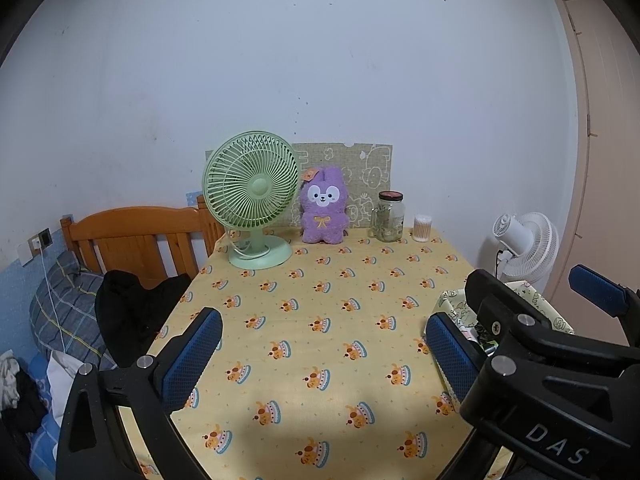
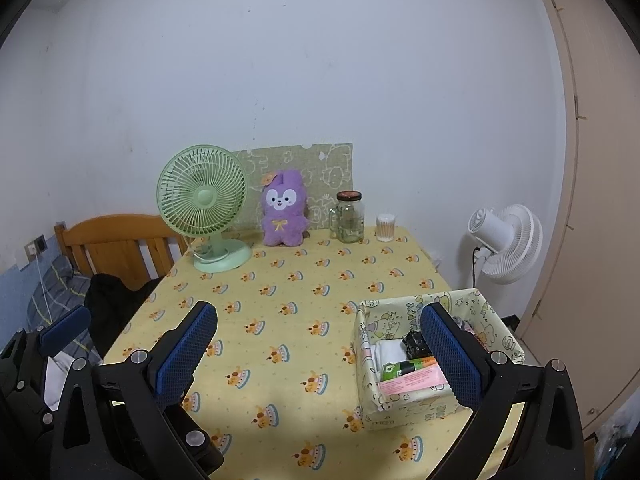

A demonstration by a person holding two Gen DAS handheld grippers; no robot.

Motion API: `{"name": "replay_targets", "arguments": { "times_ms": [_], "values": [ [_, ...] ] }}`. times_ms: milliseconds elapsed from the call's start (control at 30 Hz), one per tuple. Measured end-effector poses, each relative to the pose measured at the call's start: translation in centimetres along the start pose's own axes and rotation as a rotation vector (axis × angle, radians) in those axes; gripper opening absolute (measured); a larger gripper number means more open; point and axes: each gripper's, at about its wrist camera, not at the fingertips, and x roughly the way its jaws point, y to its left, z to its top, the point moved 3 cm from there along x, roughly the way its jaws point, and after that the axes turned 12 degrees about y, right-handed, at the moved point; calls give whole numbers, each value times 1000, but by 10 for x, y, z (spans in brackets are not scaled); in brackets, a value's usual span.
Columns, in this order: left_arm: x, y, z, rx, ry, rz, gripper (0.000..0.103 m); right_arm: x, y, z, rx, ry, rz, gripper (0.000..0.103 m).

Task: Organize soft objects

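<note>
A home bedroom: a wooden bed headboard [image 1: 136,236] with a plaid pillow [image 1: 66,312] stands just left of the table [image 1: 320,340], whose cloth is yellow and cartoon-printed.

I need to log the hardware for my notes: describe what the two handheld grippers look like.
Both match: the left gripper and right gripper each have a black, angular plastic frame with silver round bolt heads, and two flat rectangular fingers faced with blue mesh-textured pads. White letters "DAS" are printed on the right gripper's body where it shows in the left wrist view. No cables or sleeves show.
</note>
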Motion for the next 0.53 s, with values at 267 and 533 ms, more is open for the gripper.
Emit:
{"name": "replay_targets", "arguments": {
  "times_ms": [267,533],
  "values": [
    [0,0,0,-1,1,-2,103,0,0,0,-3,-1,1,103],
    [0,-1,-1,-2,7,0,103,2,1,0,3,7,4,103]
  ]
}}
